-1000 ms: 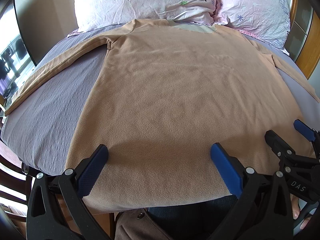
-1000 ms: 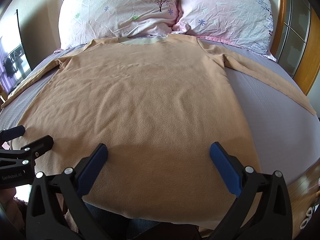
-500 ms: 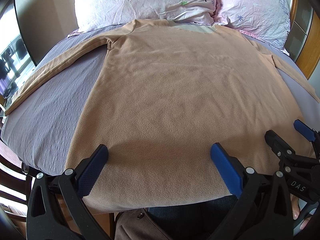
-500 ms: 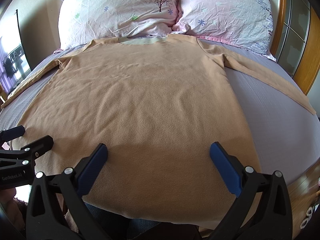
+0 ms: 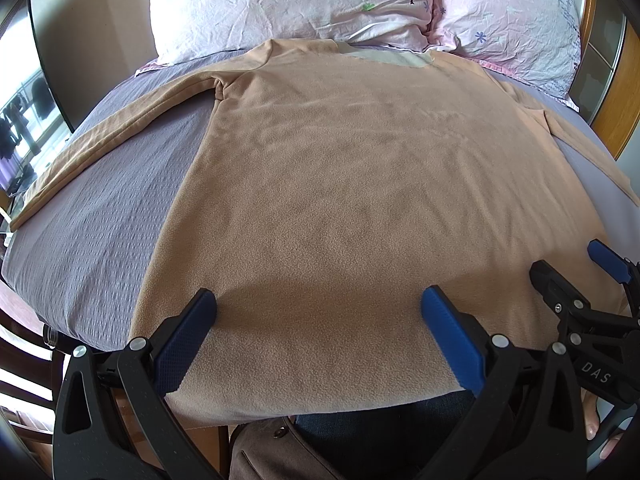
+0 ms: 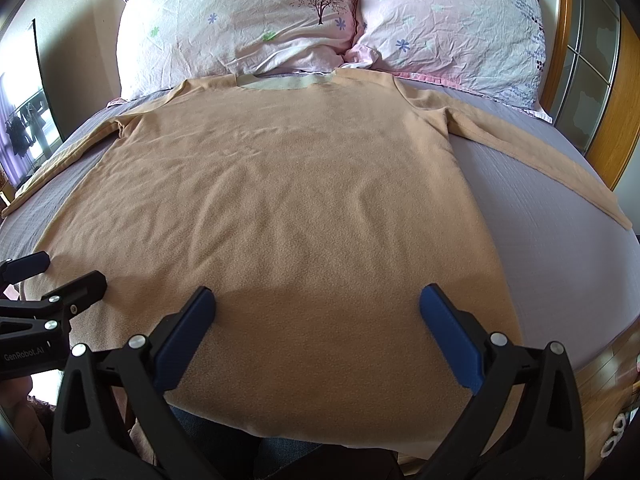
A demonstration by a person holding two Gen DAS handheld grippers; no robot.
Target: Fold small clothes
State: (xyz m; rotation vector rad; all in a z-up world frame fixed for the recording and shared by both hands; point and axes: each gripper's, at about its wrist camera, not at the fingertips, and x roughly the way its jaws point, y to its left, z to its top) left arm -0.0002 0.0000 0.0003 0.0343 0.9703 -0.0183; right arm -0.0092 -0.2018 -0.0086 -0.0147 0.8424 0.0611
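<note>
A tan long-sleeved fleece shirt lies flat on the bed, collar at the far end, both sleeves spread out to the sides; it also shows in the right wrist view. My left gripper is open and empty, hovering over the hem near its left part. My right gripper is open and empty over the hem near its right part. Each gripper shows at the edge of the other's view: the right one, the left one.
The bed has a grey-purple sheet and two floral pillows at the head. A wooden headboard or frame stands at the right. The bed's near edge lies just below the hem.
</note>
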